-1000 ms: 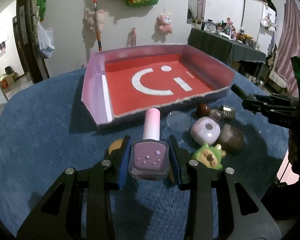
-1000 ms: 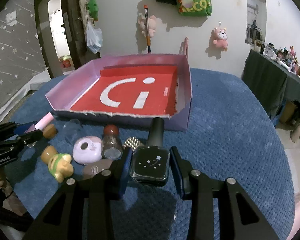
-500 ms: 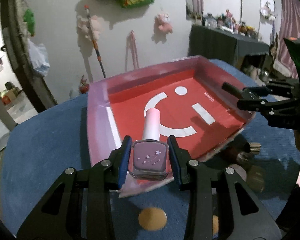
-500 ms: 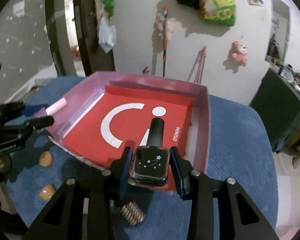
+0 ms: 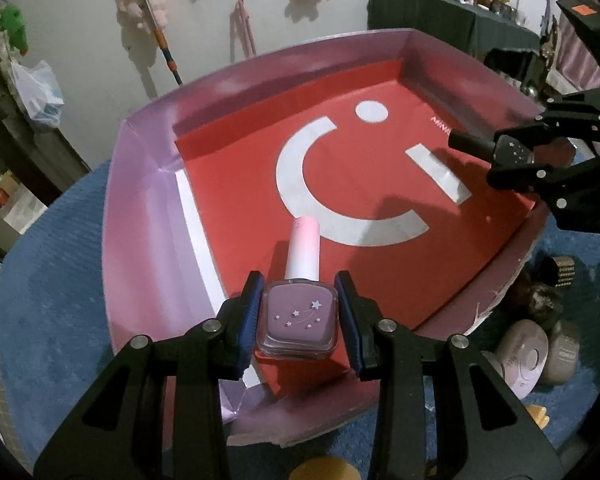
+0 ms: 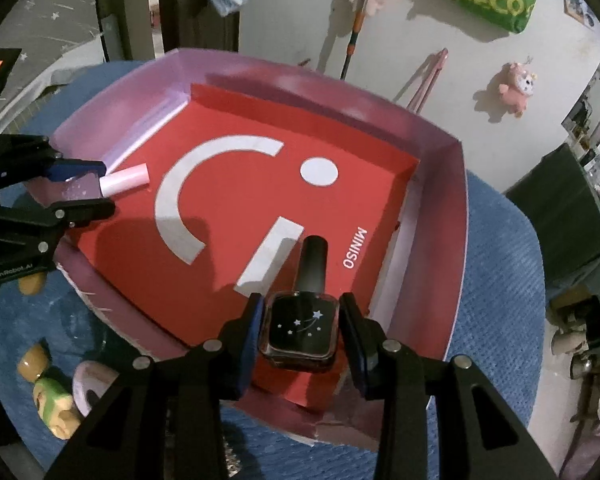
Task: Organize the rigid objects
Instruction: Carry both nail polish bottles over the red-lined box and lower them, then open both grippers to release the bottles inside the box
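Placement step: your left tongs [image 5: 298, 316] clamp the purple polish bottle [image 5: 297, 322], right tongs [image 6: 300, 326] clamp the black polish bottle [image 6: 300, 330], both over the red tray [image 5: 236, 200], so lower and release.

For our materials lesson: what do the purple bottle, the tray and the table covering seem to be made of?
Purple bottle: probably glass, glossy, its clear thick base catching light; matte pink cap, likely plastic.
Tray: apparently cardboard with a smooth printed lining, torn ragged at the edges.
Table covering: blue fabric, soft-looking, ribbed nap.
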{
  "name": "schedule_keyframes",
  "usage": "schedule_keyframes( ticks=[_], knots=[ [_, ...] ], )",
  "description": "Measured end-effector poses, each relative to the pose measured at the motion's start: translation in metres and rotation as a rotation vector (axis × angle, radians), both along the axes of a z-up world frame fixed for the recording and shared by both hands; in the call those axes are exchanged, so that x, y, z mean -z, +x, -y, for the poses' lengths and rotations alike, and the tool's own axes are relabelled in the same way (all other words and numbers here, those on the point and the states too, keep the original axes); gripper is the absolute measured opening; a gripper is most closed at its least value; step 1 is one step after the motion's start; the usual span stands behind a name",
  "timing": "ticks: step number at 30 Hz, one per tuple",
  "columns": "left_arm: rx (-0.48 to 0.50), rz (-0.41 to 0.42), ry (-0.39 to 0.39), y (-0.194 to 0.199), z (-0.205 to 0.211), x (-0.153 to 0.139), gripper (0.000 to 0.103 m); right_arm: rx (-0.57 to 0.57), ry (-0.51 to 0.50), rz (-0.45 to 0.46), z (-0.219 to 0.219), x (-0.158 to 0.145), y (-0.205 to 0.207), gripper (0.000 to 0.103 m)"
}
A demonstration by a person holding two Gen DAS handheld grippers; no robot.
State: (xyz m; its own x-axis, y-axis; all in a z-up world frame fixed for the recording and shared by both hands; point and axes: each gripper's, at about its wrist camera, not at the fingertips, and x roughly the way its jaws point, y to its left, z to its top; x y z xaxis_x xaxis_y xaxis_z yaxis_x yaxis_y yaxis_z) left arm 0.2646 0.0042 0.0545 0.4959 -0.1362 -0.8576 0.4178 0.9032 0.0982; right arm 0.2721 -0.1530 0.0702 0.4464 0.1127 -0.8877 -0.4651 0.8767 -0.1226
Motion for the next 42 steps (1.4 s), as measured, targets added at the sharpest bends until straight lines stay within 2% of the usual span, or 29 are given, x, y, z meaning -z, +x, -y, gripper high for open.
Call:
schedule_keyframes(
  ticks=[4, 15, 34, 37, 40, 42],
  knots=[
    [0.005, -0.017, 0.023, 0.0, 0.003, 0.007, 0.034, -0.007, -0.043, -0.015, 0.001, 0.006, 0.005, 0.041],
    [0.012, -0.057, 0.016, 0.005, 0.0, 0.008, 0.034, -0.063, -0.177, -0.022, -0.01, 0.016, 0.003, 0.041],
    [0.027, -0.074, 0.031, 0.012, -0.001, 0.007, 0.035, -0.087, -0.205, -0.053, -0.015, 0.016, 0.008, 0.041],
    [0.026, -0.066, 0.031, 0.013, -0.001, 0.007, 0.038, -0.086, -0.206, -0.054, -0.014, 0.016, 0.009, 0.041],
    [0.033, -0.052, 0.027, 0.011, -0.001, 0.006, 0.049, -0.087, -0.206, -0.054, -0.015, 0.016, 0.009, 0.041],
    [0.037, -0.046, 0.019, 0.008, 0.0, 0.004, 0.051, -0.085, -0.205, -0.053, -0.015, 0.016, 0.009, 0.042]
  ],
)
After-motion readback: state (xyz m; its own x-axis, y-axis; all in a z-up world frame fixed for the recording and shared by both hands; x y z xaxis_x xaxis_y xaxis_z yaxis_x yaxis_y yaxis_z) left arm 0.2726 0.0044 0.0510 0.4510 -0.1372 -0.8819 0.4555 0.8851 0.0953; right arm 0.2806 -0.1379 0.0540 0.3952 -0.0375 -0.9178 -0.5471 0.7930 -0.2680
